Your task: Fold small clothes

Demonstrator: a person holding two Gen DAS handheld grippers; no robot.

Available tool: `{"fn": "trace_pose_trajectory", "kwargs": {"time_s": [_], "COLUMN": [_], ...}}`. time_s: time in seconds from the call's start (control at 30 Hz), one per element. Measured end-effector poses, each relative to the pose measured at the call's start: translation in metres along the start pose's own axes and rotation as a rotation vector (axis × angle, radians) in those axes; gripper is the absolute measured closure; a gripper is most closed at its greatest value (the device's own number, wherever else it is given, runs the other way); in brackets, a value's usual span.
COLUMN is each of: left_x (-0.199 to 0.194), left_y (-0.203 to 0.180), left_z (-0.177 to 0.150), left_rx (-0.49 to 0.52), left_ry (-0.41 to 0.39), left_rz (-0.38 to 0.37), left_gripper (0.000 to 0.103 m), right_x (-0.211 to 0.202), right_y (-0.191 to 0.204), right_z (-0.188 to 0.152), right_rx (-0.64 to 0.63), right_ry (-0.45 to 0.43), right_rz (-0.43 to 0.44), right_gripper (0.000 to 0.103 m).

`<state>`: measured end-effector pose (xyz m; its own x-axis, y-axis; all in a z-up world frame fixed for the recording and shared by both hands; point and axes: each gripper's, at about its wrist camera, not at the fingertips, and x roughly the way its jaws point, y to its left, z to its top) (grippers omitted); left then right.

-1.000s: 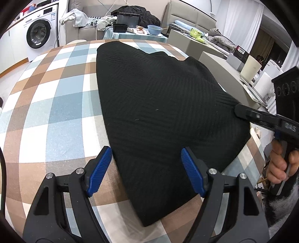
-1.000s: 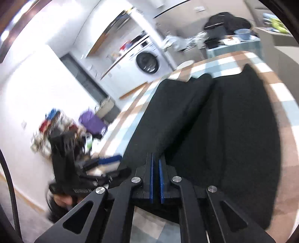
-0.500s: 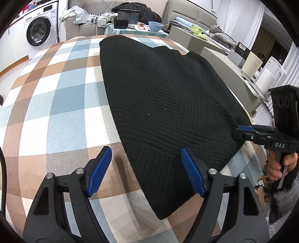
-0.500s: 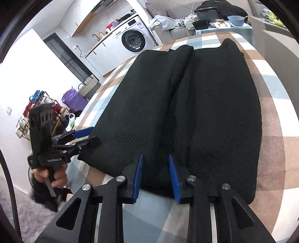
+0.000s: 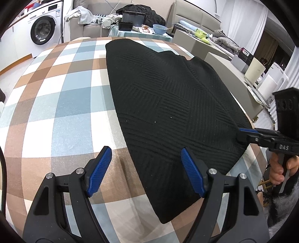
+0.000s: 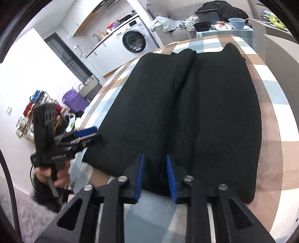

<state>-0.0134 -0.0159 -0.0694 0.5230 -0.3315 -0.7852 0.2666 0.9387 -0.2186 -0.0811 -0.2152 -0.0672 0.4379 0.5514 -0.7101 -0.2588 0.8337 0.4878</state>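
A black knit garment (image 5: 168,104) lies flat on the checked tablecloth (image 5: 61,104), one side folded over the middle (image 6: 149,104). My left gripper (image 5: 145,170) is open and empty, low over the cloth at the garment's near left corner. My right gripper (image 6: 155,175) is open, its blue pads either side of the garment's near edge where the folded flap meets the rest. The right gripper also shows in the left wrist view (image 5: 248,134) at the garment's right edge. The left gripper shows in the right wrist view (image 6: 87,134) at the garment's left corner.
A washing machine (image 5: 43,30) stands at the back left. A sofa with loose clothes (image 5: 87,16) and a small table with a blue bowl (image 5: 159,29) lie beyond the far table edge. A grey cabinet (image 5: 229,74) stands to the right.
My right gripper has opened and let go of the garment's folded flap, which now lies flat. The left gripper has stayed open and drawn back slightly.
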Motion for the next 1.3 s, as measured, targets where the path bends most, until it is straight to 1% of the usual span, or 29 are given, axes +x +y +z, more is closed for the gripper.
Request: {"fn": "trace_pose_trajectory", "kwargs": {"time_s": [0.07, 0.17, 0.23, 0.27, 0.3, 0.37, 0.43, 0.53, 0.57, 0.6, 0.67, 0.8, 0.87, 0.93, 1.13, 1.17, 1.2, 1.23, 1.27, 1.3], "left_x": [0.001, 0.001, 0.001, 0.002, 0.002, 0.002, 0.003, 0.006, 0.007, 0.008, 0.01, 0.011, 0.011, 0.012, 0.014, 0.014, 0.014, 0.014, 0.014, 0.014], "left_y": [0.001, 0.001, 0.003, 0.003, 0.004, 0.006, 0.007, 0.011, 0.012, 0.014, 0.017, 0.019, 0.019, 0.02, 0.02, 0.02, 0.02, 0.02, 0.02, 0.02], "left_z": [0.002, 0.003, 0.005, 0.005, 0.006, 0.006, 0.007, 0.008, 0.009, 0.01, 0.012, 0.015, 0.015, 0.015, 0.015, 0.015, 0.016, 0.017, 0.018, 0.019], "left_rx": [-0.003, -0.008, -0.013, -0.017, -0.022, -0.028, -0.033, -0.051, -0.065, -0.076, -0.098, -0.105, -0.104, -0.107, -0.109, -0.109, -0.11, -0.111, -0.112, -0.113], "left_ry": [-0.003, -0.008, -0.01, -0.01, -0.011, -0.013, -0.014, -0.01, -0.01, -0.01, -0.008, -0.015, -0.016, -0.014, -0.014, -0.015, -0.018, -0.02, -0.023, -0.025], "left_rz": [0.007, 0.012, 0.019, 0.02, 0.021, 0.023, 0.027, 0.03, 0.023, 0.018, 0.016, 0.018, 0.022, 0.024, 0.027, 0.027, 0.027, 0.027, 0.027, 0.028], "left_gripper": [0.028, 0.028, 0.028, 0.028, 0.028, 0.028, 0.028, 0.028, 0.028, 0.028, 0.028, 0.028, 0.028, 0.028, 0.028, 0.028, 0.028, 0.028, 0.028, 0.028], "right_x": [0.013, 0.026, 0.03, 0.031, 0.031, 0.026, 0.023, 0.009, 0.005, 0.002, 0.002, 0.012, 0.019, 0.026, 0.042, 0.044, 0.046, 0.049, 0.05, 0.049], "right_y": [-0.001, -0.003, 0.001, 0.003, 0.007, 0.013, 0.011, 0.004, 0.0, -0.004, -0.015, -0.023, -0.025, -0.026, -0.019, -0.017, -0.015, -0.012, -0.011, -0.008], "right_z": [0.007, 0.017, 0.021, 0.023, 0.022, 0.021, 0.019, 0.017, 0.018, 0.018, 0.022, 0.026, 0.032, 0.038, 0.055, 0.057, 0.059, 0.062, 0.063, 0.063], "right_rx": [0.027, 0.079, 0.079, 0.075, 0.064, 0.031, 0.03, 0.058, 0.073, 0.086, 0.123, 0.171, 0.189, 0.199, 0.168, 0.158, 0.149, 0.132, 0.122, 0.11], "right_ry": [0.004, -0.02, -0.045, -0.046, -0.048, -0.069, -0.056, -0.091, -0.099, -0.108, -0.104, -0.066, -0.063, -0.058, -0.066, -0.067, -0.067, -0.058, -0.055, -0.062], "right_rz": [0.008, 0.026, 0.011, 0.004, 0.013, 0.004, -0.038, -0.066, -0.074, -0.075, -0.076, -0.025, 0.013, 0.03, -0.028, -0.038, -0.048, -0.059, -0.065, -0.069], "right_gripper": [0.077, 0.077, 0.079, 0.089, 0.094, 0.094, 0.094, 0.079, 0.068, 0.064, 0.064, 0.062, 0.061, 0.06, 0.06, 0.062, 0.072, 0.078, 0.087, 0.09]}}
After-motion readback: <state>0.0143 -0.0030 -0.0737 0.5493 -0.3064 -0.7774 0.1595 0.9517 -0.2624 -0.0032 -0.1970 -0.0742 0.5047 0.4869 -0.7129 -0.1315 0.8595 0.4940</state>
